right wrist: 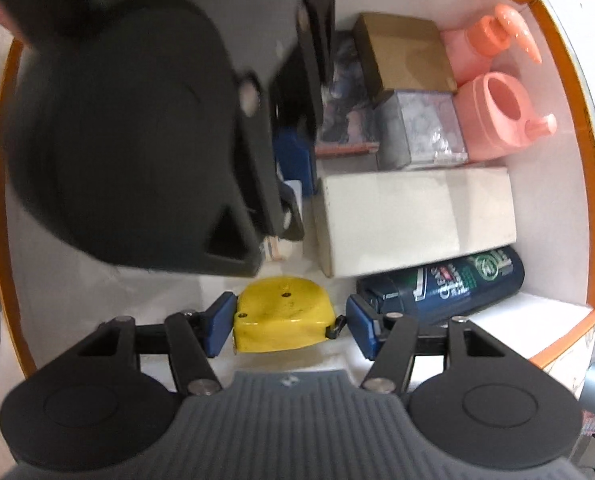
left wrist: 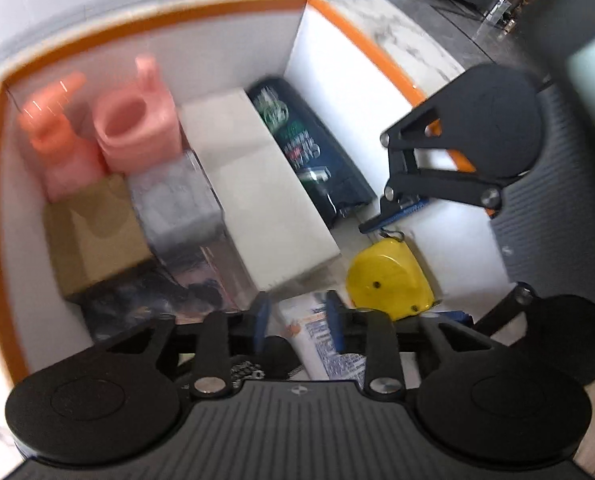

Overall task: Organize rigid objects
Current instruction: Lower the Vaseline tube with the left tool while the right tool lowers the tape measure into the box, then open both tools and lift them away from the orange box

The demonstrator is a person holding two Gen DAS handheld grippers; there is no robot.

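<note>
Right claw first: its blue pads stand spread either side of the yellow tape measure, the left pad against its side, the right pad just clear of it, so nothing is pinched. The tape measure lies flat on the white floor of the orange-rimmed box, in the near part. Over to the left claw: its blue fingers are drawn in on a white tube with orange and blue print, pinching it low inside the same box, just left of the tape measure. Moving outward, a dark blue bottle lies on its side just right of the right claw, touching a long white carton beyond it. Farther back sit a brown cardboard box, a clear packet of pale pieces, and two pink containers packed into the far corner. The box rests on a marbled worktop.
</note>
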